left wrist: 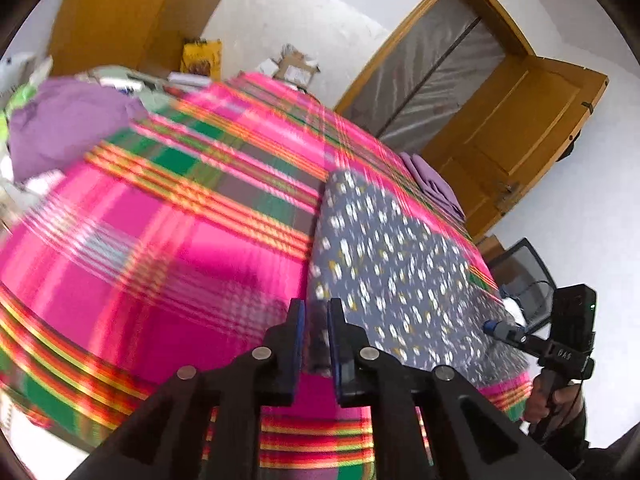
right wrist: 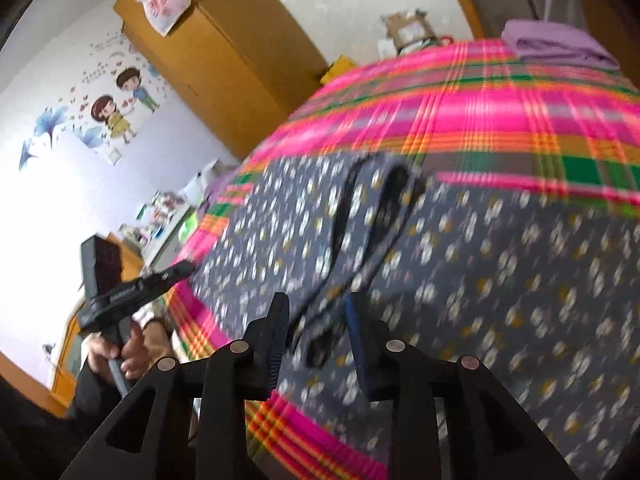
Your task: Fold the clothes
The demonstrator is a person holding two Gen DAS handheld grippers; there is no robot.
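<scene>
A grey garment with white flowers lies spread on a bed with a pink plaid cover. My left gripper is at the garment's near left corner, its jaws narrow and pinched on that corner. In the right wrist view, a raised fold of the same garment runs from the middle of the cloth down between the fingers of my right gripper. Those fingers stand apart and I see no pad pressing on the fold. Each view shows the other gripper at the garment's edge: the right gripper, the left gripper.
A folded purple cloth lies at the bed's far side. A loose purple heap sits at the far left. A wooden door and a wardrobe stand beyond the bed. Hands hold the handles.
</scene>
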